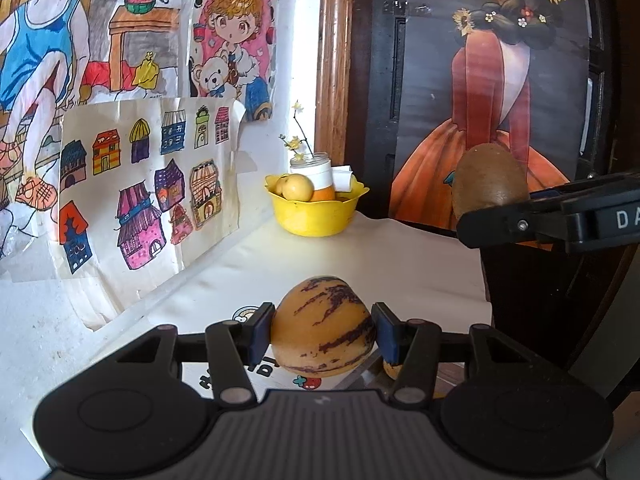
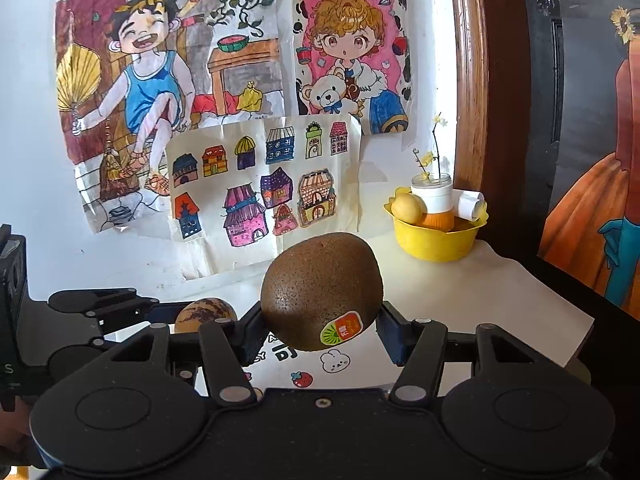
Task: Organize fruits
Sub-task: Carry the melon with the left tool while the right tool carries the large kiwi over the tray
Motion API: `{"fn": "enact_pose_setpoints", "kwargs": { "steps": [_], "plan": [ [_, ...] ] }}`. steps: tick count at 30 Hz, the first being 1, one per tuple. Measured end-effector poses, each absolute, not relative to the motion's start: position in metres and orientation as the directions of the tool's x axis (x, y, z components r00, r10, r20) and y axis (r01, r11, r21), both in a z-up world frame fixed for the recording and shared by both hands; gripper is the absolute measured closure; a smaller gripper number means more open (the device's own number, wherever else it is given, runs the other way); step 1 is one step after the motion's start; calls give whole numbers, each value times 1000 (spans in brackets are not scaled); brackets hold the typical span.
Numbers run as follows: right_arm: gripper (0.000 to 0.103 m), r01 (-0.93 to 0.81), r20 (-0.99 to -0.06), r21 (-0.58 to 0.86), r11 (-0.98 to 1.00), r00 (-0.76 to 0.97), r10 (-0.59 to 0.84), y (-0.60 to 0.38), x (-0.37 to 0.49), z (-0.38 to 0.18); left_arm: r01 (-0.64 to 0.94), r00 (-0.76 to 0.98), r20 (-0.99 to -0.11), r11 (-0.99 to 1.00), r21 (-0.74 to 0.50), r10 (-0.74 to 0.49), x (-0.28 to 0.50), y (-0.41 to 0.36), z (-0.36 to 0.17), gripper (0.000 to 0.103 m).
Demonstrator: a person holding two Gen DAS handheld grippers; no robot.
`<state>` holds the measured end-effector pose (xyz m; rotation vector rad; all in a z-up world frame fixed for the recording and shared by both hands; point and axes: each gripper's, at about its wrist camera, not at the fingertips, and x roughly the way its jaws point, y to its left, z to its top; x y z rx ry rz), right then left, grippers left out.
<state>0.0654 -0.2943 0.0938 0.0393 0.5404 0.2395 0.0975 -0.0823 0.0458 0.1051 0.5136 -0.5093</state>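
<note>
Beyond both grippers, at the far end of the white table (image 1: 400, 264), a yellow bowl (image 1: 316, 216) stands against the wall. It holds a pale yellow fruit (image 1: 298, 187), a jar with a white and orange band (image 1: 318, 178) carrying a thin flowering twig, and a roll of white paper (image 2: 470, 205). Ahead of the left gripper (image 1: 322, 332), its blue pads press both sides of a yellow melon with purple streaks (image 1: 323, 326), held clear above the table's printed cartoon stickers. Ahead of the right gripper (image 2: 318, 322), the jaws clamp a brown kiwi (image 2: 322, 290) bearing a green and orange sticker (image 2: 342, 330), also lifted off the table. From the left wrist view the kiwi shows to the right, gripped in the other tool's black fingers, before a dark poster of a figure in an orange dress (image 1: 492, 92). From the right wrist view the melon shows only as a sliver low on the left, while the children's drawings (image 2: 264, 184) on the wall appear whole there.
</note>
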Motion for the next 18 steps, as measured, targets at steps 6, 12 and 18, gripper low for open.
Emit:
{"fn": "enact_pose_setpoints", "kwargs": {
  "steps": [6, 12, 18],
  "plan": [
    [43, -213, -506, 94, 972, 831, 231, -298, 48, 95, 501, 747, -492, 865, -27, -448, 87, -84, 48, 46],
    [43, -198, -523, 96, 976, 824, 218, -306, 37, 86, 512, 730, -509, 858, -35, -456, 78, -87, 40, 46],
    [43, -171, -559, 106, 979, 804, 201, -318, 29, 63, 540, 687, -547, 840, -55, -478, 65, -95, 19, 46]
  ]
}}
